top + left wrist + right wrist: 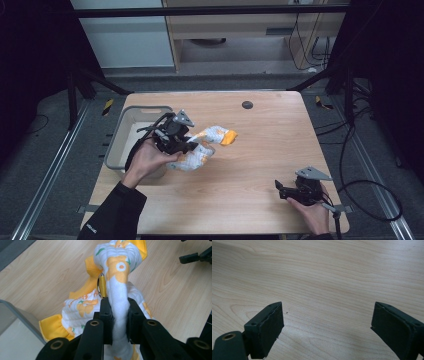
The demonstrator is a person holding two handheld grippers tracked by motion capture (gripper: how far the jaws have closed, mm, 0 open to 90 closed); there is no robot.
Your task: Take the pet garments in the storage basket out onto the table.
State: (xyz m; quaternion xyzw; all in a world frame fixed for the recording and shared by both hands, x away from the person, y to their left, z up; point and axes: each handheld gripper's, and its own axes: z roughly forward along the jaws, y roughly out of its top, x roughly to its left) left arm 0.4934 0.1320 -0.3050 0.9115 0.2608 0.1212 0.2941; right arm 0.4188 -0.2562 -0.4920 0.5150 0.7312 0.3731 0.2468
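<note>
A pale wood table (260, 165) fills the middle of the high view, standing on grey floor, with dark metal frame bars running off at the left and right edges, black cables looped at the lower right, and a wooden cabinet and a white panel across the top of the frame. A small dark disc (247, 105) sits near the table's far edge. At the left of the table stands a grey bin (118, 140); its near wall is hidden behind the left hand and its inside is hard to make out. Just right of the bin, the left gripper (186, 146) is clamped on a white and yellow flowered cloth (207, 145); in the left gripper view the jaws pinch a bunched fold of the cloth (117, 272) between them, a small metal ring shows at the fold, and the cloth's lower end is cut off behind the jaws. The cloth lies left of centre, touching the table beside the bin. At the lower right, well apart, the right gripper (281, 189) rests near the table's near edge, its jaws spread wide over bare wood and holding nothing, as the right gripper view shows (327, 325).
</note>
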